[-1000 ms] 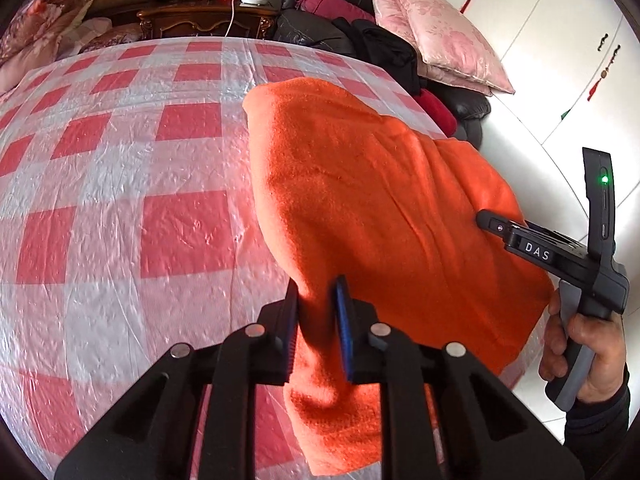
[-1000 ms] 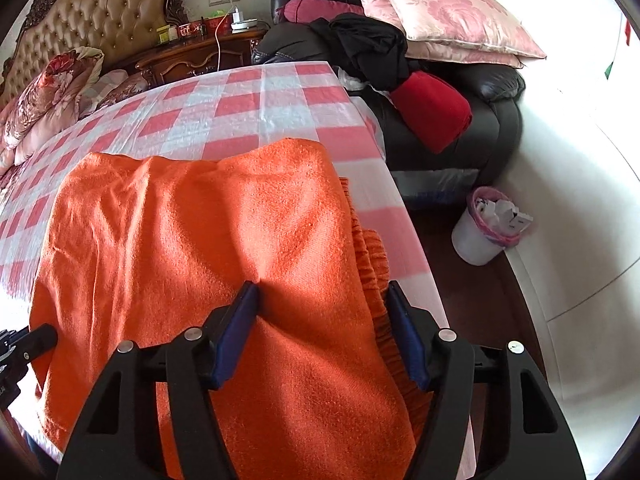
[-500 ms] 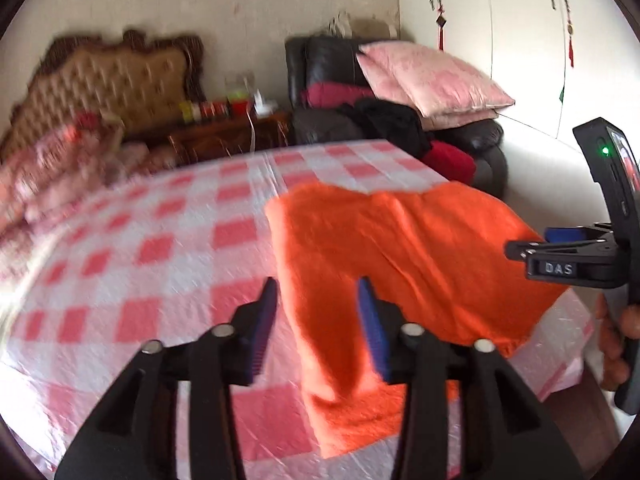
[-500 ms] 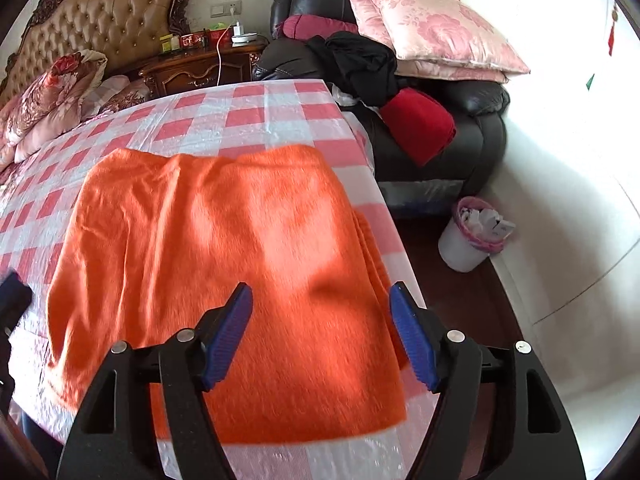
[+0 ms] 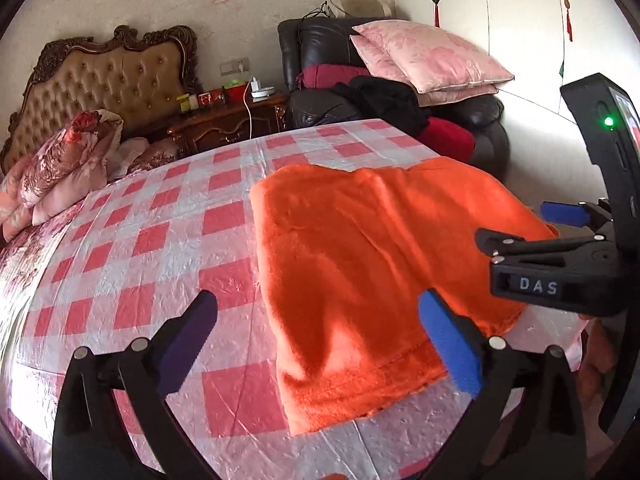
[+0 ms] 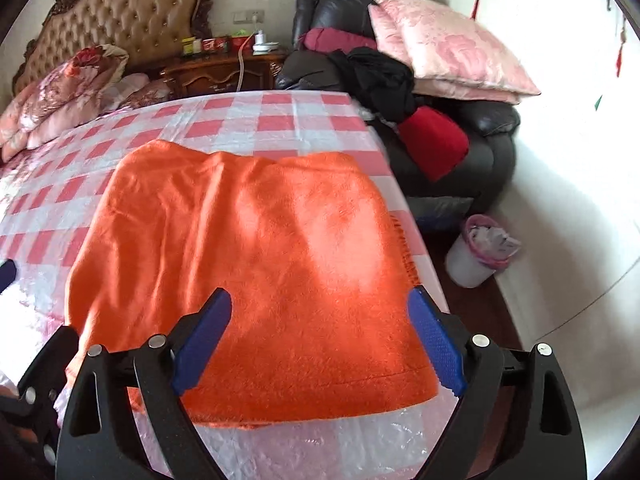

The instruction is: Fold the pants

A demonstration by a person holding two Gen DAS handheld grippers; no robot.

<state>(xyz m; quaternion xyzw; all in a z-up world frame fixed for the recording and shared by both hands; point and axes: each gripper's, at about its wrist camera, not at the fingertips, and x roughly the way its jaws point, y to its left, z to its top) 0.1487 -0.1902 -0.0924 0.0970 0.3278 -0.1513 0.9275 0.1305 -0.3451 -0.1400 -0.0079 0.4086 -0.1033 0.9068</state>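
Observation:
The orange fleece pants (image 5: 360,264) lie folded into a flat rectangle near the bed's right front corner, also seen as pants (image 6: 256,256) in the right wrist view. My left gripper (image 5: 320,340) hovers above their near left edge, its jaws opening wide, nothing pressed between the blue pads. My right gripper (image 6: 320,340) hangs above the near edge of the pants, jaws still opening, pads off the cloth. The right gripper's body (image 5: 560,264) shows at the right of the left wrist view.
The bed carries a red-and-white checked plastic cover (image 5: 168,240). Pink bedding (image 5: 60,164) lies by the headboard. A black sofa (image 6: 472,152) with pillows and clothes stands past the bed's right side, a small bin (image 6: 476,252) on the floor beside it.
The left gripper let go of the pants' edge, opened wide and pulled back upward. The right gripper widened and drew back too. The pants now lie flat.

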